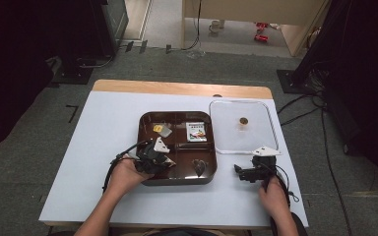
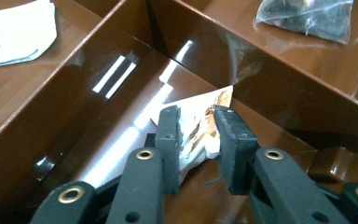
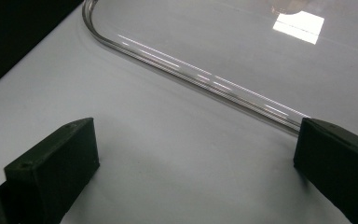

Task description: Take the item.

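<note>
A brown divided tray (image 1: 177,114) sits mid-table. My left gripper (image 1: 155,157) reaches into its near-left compartment. In the left gripper view, the left gripper (image 2: 196,115) is shut on a crumpled white and gold sachet (image 2: 205,100) that lies on the compartment floor beside a divider wall (image 2: 270,79). My right gripper (image 1: 256,164) rests on the white table, just near of a clear tray (image 1: 270,123). In the right gripper view, the right gripper (image 3: 193,140) stands wide open with bare table between its jaws, and the clear tray's rim (image 3: 191,74) lies ahead.
Other compartments hold yellow and white packets (image 1: 161,129), a printed white packet (image 1: 196,131) and a clear bag of dark contents (image 1: 199,166), also seen as the clear bag (image 2: 307,16). A small brown round piece (image 1: 243,120) lies in the clear tray. White table surface (image 1: 103,147) surrounds both trays.
</note>
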`<state>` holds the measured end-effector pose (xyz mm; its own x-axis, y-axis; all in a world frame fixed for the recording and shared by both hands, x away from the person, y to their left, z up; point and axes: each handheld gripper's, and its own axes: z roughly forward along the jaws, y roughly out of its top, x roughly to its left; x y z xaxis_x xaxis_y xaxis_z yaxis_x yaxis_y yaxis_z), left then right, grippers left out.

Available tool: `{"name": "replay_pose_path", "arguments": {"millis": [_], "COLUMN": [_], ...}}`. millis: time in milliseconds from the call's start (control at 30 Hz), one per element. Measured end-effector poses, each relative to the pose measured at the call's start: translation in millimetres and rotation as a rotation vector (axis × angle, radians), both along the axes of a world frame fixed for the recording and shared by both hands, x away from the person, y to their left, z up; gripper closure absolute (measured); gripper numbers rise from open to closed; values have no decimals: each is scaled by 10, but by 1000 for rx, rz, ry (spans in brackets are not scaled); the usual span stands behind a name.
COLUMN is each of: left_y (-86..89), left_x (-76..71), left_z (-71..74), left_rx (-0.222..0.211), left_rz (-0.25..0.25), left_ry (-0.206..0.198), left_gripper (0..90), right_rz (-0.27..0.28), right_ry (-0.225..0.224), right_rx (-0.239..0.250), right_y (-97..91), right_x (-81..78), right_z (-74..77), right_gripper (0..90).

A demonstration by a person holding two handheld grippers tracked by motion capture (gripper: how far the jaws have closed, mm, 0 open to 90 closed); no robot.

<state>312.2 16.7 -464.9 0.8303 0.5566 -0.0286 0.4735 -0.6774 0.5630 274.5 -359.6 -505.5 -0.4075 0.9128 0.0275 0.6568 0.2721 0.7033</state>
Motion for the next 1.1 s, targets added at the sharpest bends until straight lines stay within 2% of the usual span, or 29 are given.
{"name": "replay_pose_path", "arguments": {"millis": [100,533,800,933,1100], "left_y": [11,26,71,122,197], "left_x": [13,10,6,9,14], "left_z": [8,47,123,180,246], "left_rx": [-12,-35,-73,-106,-124], "left_rz": [7,18,21,30,36], "left_ry": [18,34,22,15,-2], "left_gripper": [751,780,784,785,785], "right_rz": [0,1,1,1,1], "right_ry": [0,-2,-2,-3,-2], "right_rx": [0,-2,-2,-2,-2], "right_y": [0,-1,-1,-2,-1], "right_x": [0,1,1,1,1], "right_z": [0,0,0,-1,0], "right_gripper": [0,0,0,0,0]}}
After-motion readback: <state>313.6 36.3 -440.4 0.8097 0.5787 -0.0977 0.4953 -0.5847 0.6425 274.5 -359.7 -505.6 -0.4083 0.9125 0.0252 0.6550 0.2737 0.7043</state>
